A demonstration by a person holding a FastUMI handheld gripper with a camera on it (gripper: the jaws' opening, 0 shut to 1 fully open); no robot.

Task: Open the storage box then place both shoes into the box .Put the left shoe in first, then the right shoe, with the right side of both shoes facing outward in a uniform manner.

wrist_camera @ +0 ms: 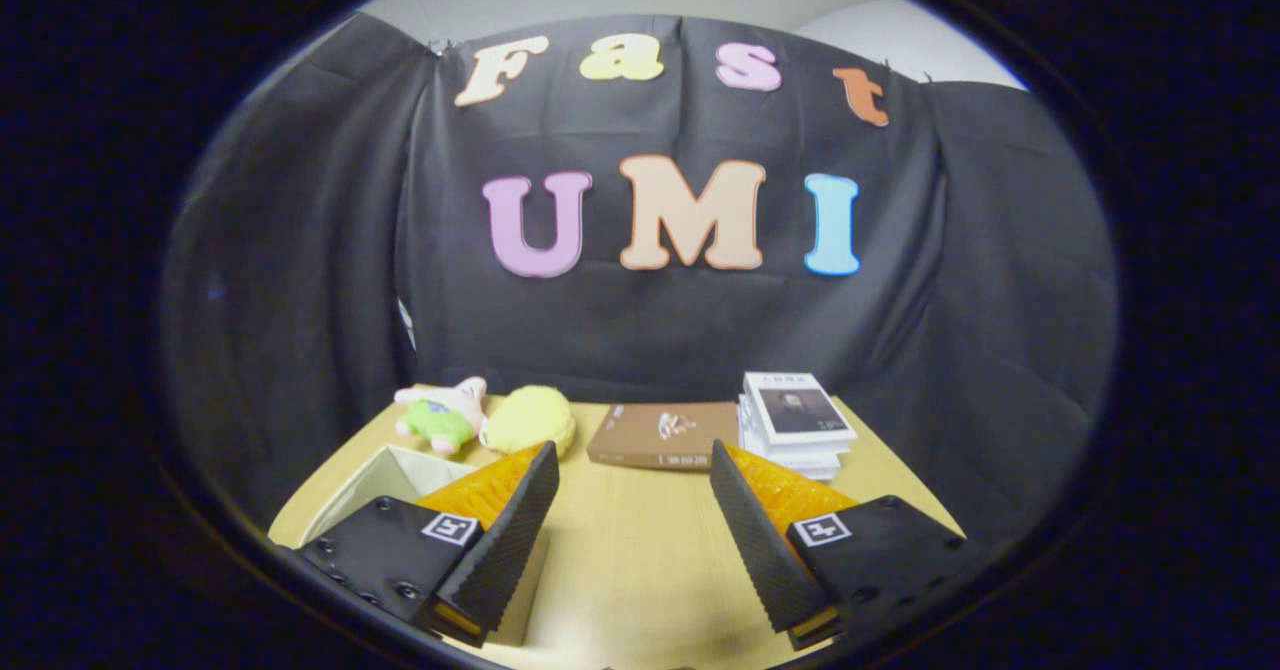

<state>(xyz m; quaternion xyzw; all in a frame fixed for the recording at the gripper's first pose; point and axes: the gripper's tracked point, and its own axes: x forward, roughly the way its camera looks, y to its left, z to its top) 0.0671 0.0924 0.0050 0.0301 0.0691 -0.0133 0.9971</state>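
Looking along the hand-held gripper [633, 510], we find its fingers spread wide over bare desk [630, 560], gripping nothing. The open storage box [385, 480] sits beside the left finger; books [795, 420] and plush toys [485, 418] lie beyond.

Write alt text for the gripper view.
The tool is open and empty above a wooden table. A white box sits behind its left finger; beyond lie plush toys, a brown book and stacked books.
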